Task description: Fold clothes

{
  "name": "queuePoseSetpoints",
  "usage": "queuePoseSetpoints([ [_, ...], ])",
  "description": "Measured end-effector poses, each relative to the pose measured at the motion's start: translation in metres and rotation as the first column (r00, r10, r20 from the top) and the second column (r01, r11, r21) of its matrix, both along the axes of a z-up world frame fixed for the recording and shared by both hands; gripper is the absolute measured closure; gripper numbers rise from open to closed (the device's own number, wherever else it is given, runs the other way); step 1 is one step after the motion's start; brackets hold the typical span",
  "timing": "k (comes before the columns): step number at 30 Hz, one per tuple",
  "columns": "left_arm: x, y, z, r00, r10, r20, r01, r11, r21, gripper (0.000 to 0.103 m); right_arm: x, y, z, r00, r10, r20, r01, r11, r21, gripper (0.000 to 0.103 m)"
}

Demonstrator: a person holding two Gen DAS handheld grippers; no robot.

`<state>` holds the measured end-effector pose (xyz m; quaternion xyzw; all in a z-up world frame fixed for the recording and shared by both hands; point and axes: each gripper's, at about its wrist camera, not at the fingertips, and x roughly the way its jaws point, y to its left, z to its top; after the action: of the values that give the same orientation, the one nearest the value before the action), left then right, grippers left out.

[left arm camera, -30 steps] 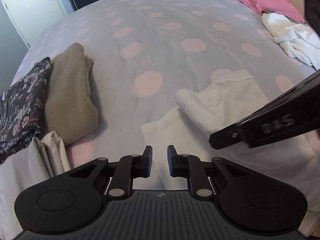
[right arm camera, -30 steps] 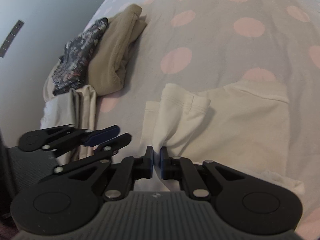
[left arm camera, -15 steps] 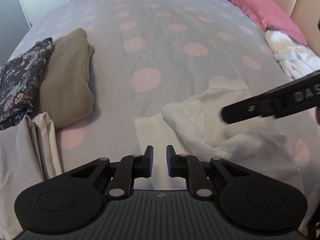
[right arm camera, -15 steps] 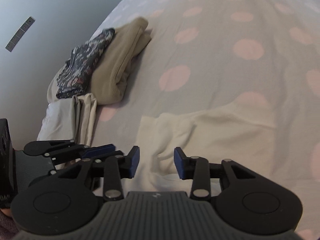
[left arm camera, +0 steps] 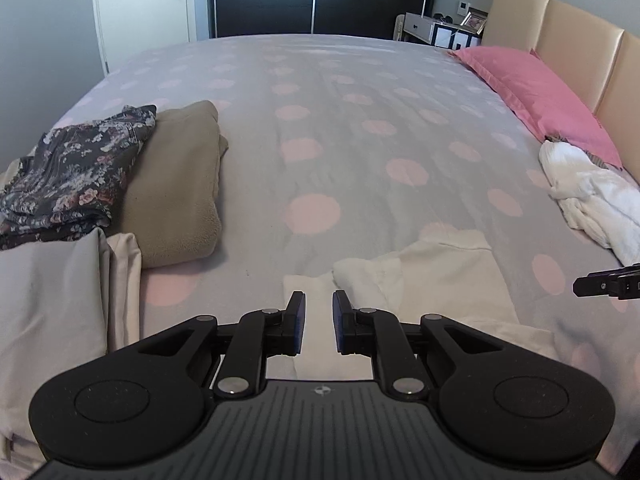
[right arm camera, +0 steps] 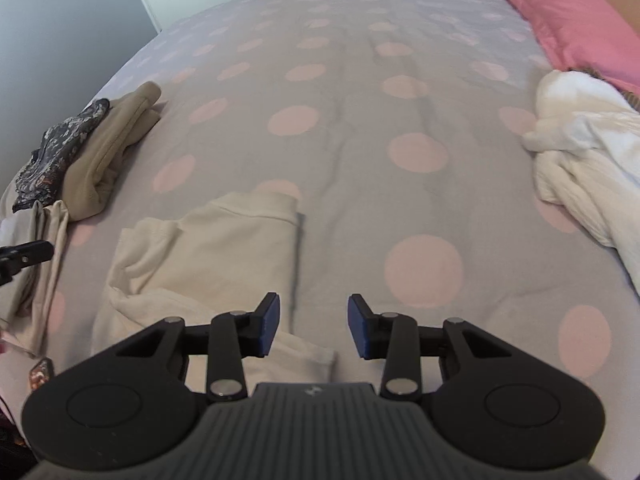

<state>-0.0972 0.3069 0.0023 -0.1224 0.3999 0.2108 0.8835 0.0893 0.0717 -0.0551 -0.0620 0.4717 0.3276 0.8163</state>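
Note:
A cream garment (left arm camera: 440, 276) lies partly folded and rumpled on the dotted bed cover (left arm camera: 320, 120), just ahead of both grippers. My left gripper (left arm camera: 319, 312) hovers above its near left corner, its jaws a narrow gap apart with nothing between them. My right gripper (right arm camera: 314, 316) stands wide open and empty over the right edge of the cream garment (right arm camera: 224, 248). In the left wrist view, a tip of the right gripper (left arm camera: 608, 285) shows at the far right. In the right wrist view, the left gripper (right arm camera: 24, 256) pokes in at the left edge.
Folded clothes sit at the bed's left side: a floral piece (left arm camera: 76, 172), a tan fleece (left arm camera: 176, 192) and pale beige items (left arm camera: 52, 300). A crumpled white garment (left arm camera: 592, 204) lies at the right below a pink pillow (left arm camera: 536, 92) and the headboard.
The right gripper let go of the cream garment's lifted fold, opened wide and swung right; the fold dropped onto the garment. The left gripper rose slightly and rolled level.

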Motion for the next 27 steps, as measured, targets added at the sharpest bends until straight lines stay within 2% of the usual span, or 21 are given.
queuePoseSetpoints([
  [3, -0.006, 0.001, 0.001, 1.0, 0.025, -0.012, -0.025, 0.999, -0.034, 0.091, -0.004, -0.013, -0.008, 1.0, -0.009, -0.007, 0.009, 1.0, -0.003, 0.062],
  [6, -0.01, 0.006, -0.003, 0.997, 0.047, -0.055, -0.051, 0.996, -0.067, 0.091, -0.004, -0.018, -0.022, 0.994, 0.015, -0.112, -0.014, 1.0, 0.006, 0.062],
  [9, -0.014, 0.009, -0.01, 0.991, 0.088, -0.098, -0.095, 0.993, -0.066, 0.091, -0.009, -0.024, -0.035, 0.985, 0.012, -0.171, -0.005, 0.999, 0.04, 0.061],
  [17, -0.013, 0.001, -0.019, 0.988, 0.053, -0.143, -0.063, 0.995, -0.07, 0.091, -0.002, -0.03, -0.052, 0.967, -0.01, -0.253, 0.033, 0.995, 0.089, 0.053],
  [22, -0.002, -0.012, -0.027, 0.985, 0.013, -0.17, -0.026, 0.997, -0.075, 0.091, 0.008, -0.023, -0.07, 0.94, -0.025, -0.341, 0.062, 0.993, 0.099, 0.053],
  [26, 0.002, -0.017, -0.031, 0.982, -0.014, -0.19, -0.001, 0.997, -0.078, 0.091, 0.007, -0.018, -0.08, 0.932, -0.013, -0.362, 0.044, 0.996, 0.077, 0.065],
  [27, 0.002, -0.018, -0.032, 0.981, -0.018, -0.193, 0.002, 0.997, -0.08, 0.091, 0.005, -0.019, -0.077, 0.935, -0.003, -0.355, 0.04, 0.995, 0.095, 0.082],
])
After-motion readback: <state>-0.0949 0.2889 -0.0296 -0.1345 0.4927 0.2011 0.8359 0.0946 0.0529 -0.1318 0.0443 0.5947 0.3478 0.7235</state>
